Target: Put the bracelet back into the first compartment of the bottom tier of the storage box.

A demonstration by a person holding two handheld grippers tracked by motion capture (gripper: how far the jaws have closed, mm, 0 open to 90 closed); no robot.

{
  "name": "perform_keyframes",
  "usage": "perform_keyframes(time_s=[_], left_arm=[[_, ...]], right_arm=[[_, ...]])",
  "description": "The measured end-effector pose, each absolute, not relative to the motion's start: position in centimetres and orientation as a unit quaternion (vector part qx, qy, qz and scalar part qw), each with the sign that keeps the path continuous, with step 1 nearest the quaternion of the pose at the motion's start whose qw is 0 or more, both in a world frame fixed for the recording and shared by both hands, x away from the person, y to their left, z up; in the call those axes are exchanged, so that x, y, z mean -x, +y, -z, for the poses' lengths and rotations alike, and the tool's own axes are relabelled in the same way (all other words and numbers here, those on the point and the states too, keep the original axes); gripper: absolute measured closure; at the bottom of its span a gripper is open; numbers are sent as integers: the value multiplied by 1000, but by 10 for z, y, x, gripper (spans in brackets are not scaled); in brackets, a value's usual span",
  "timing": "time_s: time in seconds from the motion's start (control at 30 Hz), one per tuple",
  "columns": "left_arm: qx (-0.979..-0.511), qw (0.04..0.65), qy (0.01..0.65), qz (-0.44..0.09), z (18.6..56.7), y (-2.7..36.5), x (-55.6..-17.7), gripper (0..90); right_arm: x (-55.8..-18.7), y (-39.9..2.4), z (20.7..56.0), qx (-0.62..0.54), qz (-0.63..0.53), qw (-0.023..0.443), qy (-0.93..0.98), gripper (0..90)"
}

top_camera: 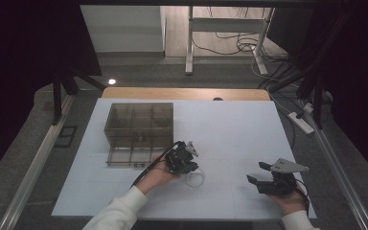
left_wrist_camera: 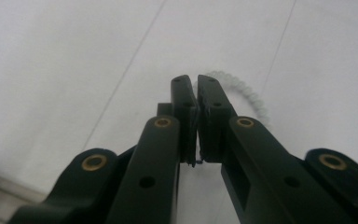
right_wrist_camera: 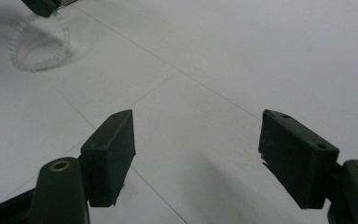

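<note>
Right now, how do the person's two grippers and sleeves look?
Both are black two-jaw grippers with flat rectangular pads and brass-coloured pivot pins. The left gripper trails a black cable; the right gripper carries a grey three-cornered plate on top. The pads have small screw holes. Both arms wear white sleeves.

White table top [top_camera: 230, 129], faint seam lines across it, w/ a wood edge strip at the far side. On it, far left: a clear smoky compartment box [top_camera: 139, 125] w/ a matching gridded tray just in front. Near centre-front lies a clear bead bracelet [top_camera: 195, 178], a loop resting on the surface, well apart from the box.
</note>
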State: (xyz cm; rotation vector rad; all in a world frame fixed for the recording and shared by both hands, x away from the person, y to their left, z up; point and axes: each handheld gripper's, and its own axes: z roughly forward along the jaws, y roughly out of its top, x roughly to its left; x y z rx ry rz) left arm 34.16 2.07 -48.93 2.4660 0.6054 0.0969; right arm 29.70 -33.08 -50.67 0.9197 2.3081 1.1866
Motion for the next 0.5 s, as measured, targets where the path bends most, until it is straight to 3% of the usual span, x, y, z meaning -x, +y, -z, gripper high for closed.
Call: perform_keyframes(time_s=[0.5], left_arm=[[-908, 345, 234, -40, 467, 39, -340, 863]], right_arm=[[-297, -330, 508, -329, -421, 197, 822, 269]])
